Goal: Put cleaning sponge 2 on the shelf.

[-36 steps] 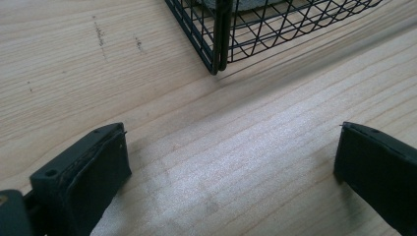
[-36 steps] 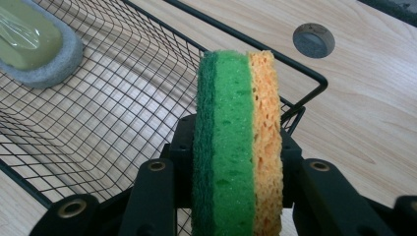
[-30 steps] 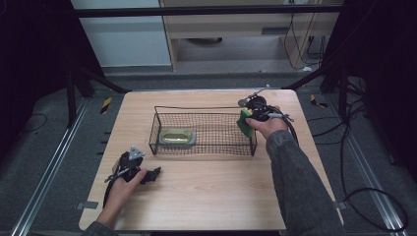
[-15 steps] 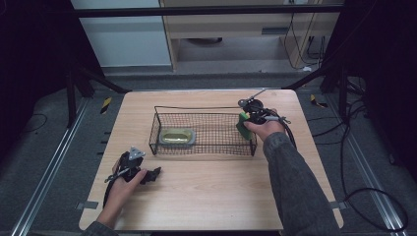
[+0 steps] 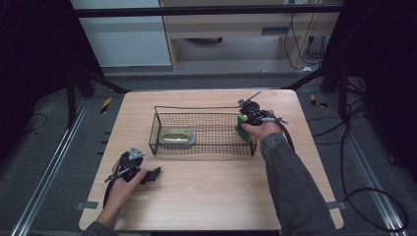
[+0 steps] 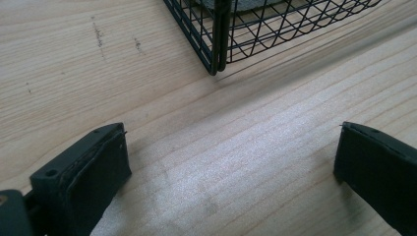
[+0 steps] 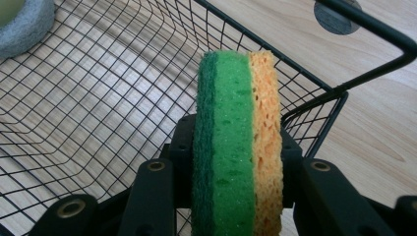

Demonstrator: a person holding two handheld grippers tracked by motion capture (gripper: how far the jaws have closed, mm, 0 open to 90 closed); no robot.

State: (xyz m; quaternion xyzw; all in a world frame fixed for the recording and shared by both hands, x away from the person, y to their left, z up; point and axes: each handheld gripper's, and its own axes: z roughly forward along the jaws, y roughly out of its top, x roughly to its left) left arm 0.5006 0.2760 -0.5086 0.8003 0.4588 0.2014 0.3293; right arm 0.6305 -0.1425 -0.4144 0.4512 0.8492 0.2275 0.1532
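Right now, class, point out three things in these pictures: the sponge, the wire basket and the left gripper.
sponge [image 7: 236, 142]: right gripper view, on its green layer.
wire basket [image 5: 204, 107]: high view, on its far rim.
left gripper [image 5: 152, 173]: high view, between its two fingertips.

Sponge [image 7: 237, 142] lower end cut off; basket [image 6: 275, 29] mostly cropped

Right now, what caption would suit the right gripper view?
Right gripper shut on a green-and-orange sponge, held over the wire basket.
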